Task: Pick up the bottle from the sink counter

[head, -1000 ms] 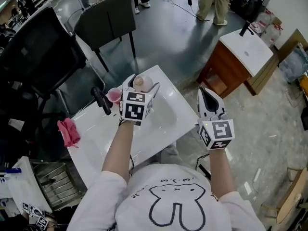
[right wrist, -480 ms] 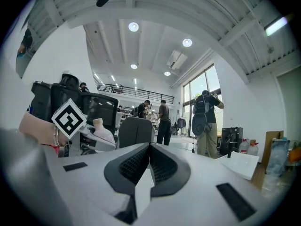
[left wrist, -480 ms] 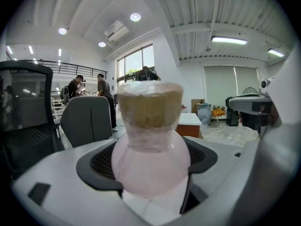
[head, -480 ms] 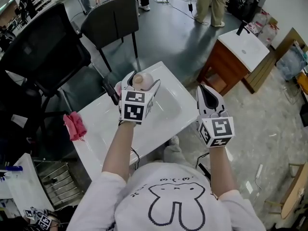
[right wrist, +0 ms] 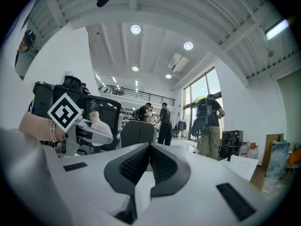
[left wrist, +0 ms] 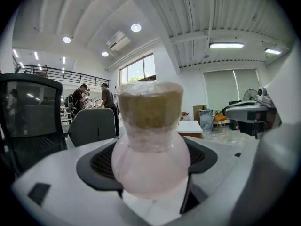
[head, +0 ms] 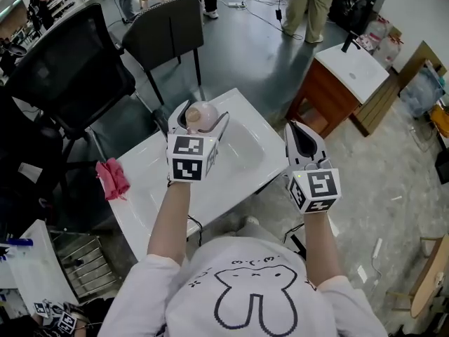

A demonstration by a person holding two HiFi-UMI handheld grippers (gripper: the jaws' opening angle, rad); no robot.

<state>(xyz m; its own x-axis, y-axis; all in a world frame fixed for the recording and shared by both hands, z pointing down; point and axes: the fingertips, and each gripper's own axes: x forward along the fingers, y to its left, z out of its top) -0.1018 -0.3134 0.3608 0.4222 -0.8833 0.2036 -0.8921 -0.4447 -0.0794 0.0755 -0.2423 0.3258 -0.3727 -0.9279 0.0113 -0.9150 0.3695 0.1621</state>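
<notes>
Each gripper carried one cube with black-and-white square markers, two cubes in all; the person's white shirt (head: 256, 293) bore a dark outline of a rabbit's head. The one bottle (head: 202, 114), at centre frame in the head view, was held up off the white sink counter (head: 151, 192), above the far rim of its basin (head: 245, 146). The left gripper (left wrist: 150, 163) pinched it, a dark pad pressed to each side of its round, pale pink belly; its neck stood upward and ended in a tan stopper under clear wrap. The milky wall hid whatever it held. The right gripper (head: 300, 133), to the right of centre beyond the counter's right edge, had its jaws pressed together on nothing. One pink cloth (head: 112, 179) lay crumpled on the counter's left end. Two chairs stood in the upper left: a black mesh office chair (head: 70, 76) and a grey chair (head: 165, 34). A second sink unit (head: 354, 72), white-topped on a brown cabinet, sat at the upper right with one black tap (head: 349, 42); the legs of three standing people crossed the top edge.
</notes>
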